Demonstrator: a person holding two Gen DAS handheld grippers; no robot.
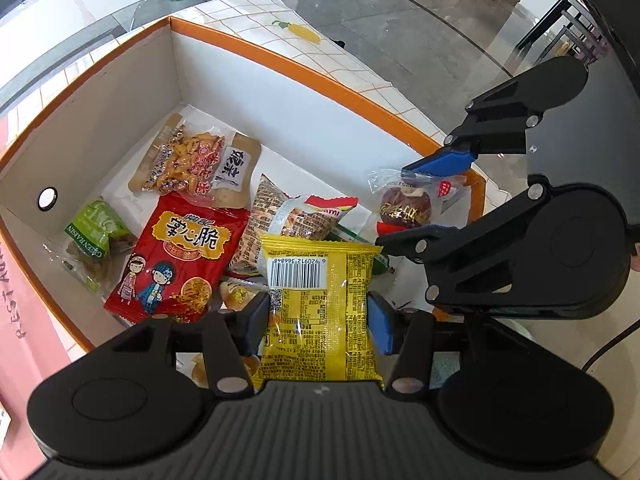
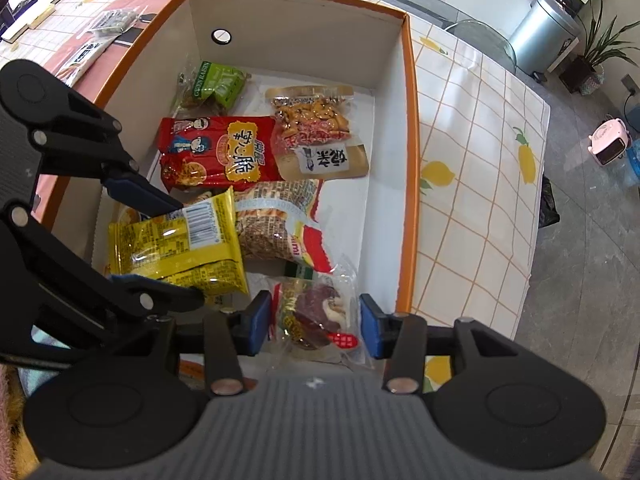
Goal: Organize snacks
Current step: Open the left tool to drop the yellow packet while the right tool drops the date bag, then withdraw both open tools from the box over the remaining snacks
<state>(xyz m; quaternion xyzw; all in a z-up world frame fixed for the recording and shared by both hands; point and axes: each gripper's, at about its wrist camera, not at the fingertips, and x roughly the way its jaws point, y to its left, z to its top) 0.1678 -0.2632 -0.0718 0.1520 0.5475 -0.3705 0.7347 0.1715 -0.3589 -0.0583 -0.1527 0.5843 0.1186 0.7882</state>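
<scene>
Yellow foil marks the pack (image 1: 320, 300) held by the left hand-held gripper (image 1: 318, 320). Its jaws stand about half open with the pads pressed on the pack's two long edges, so the grip runs across the narrow width. That leaves the long axis in line with the fingers, barcode end pointing forward and down into the box (image 1: 280, 112). The pack hangs just above the snacks already lying there, near the red pack (image 1: 176, 256). It is probably held this way so it can be lowered flat among them.

The right hand-held gripper (image 2: 314, 316) is about a third open and has the date pack (image 2: 320, 304) between its pads, seemingly pinched by the clear film. This pack too lies lengthwise along the fingers, red label end nearest the camera. It sits over the box's near corner, beside the yellow pack but apart from it.

The box rests on the cloth-covered counter (image 2: 480, 160), and both grippers point steeply down into it
</scene>
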